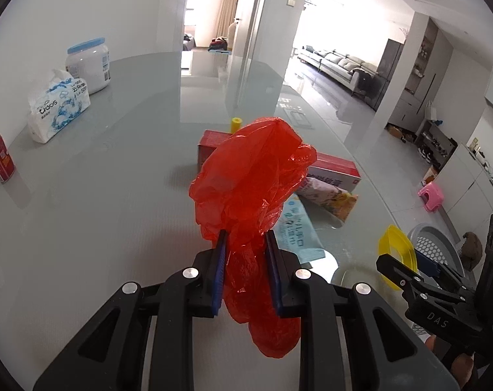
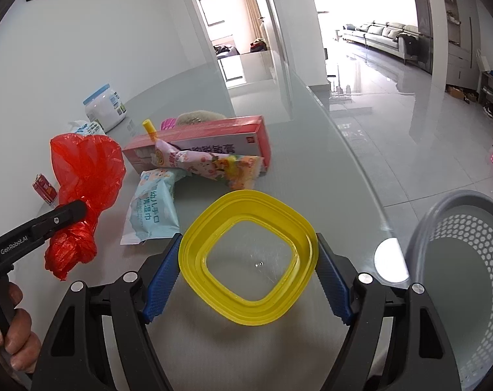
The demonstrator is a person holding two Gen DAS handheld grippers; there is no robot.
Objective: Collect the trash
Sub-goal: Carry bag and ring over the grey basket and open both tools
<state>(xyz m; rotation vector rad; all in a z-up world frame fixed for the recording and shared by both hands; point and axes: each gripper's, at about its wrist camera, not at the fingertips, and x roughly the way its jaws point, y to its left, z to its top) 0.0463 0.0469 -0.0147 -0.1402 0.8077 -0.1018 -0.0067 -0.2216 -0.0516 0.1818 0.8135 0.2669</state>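
My left gripper (image 1: pixel 246 239) is shut on a crumpled red plastic bag (image 1: pixel 253 176) and holds it above the glass table (image 1: pixel 100 202); the bag also shows in the right wrist view (image 2: pixel 83 176). My right gripper (image 2: pixel 248 247) is shut on a yellow-rimmed clear plastic container (image 2: pixel 246 224), seen also in the left wrist view (image 1: pixel 396 254). A grey perforated bin (image 2: pixel 461 260) stands just right of it, off the table edge. On the table lie a red box (image 2: pixel 207 137), a colourful snack packet (image 2: pixel 214 163) and a light blue wipes pack (image 2: pixel 152 205).
A tissue pack (image 1: pixel 57 107), a white tub with a blue lid (image 1: pixel 88 65) and a red can (image 1: pixel 0 163) stand at the table's far left. A small yellow tube (image 1: pixel 236 124) stands behind the red box. A pink stool (image 1: pixel 430 195) is on the floor.
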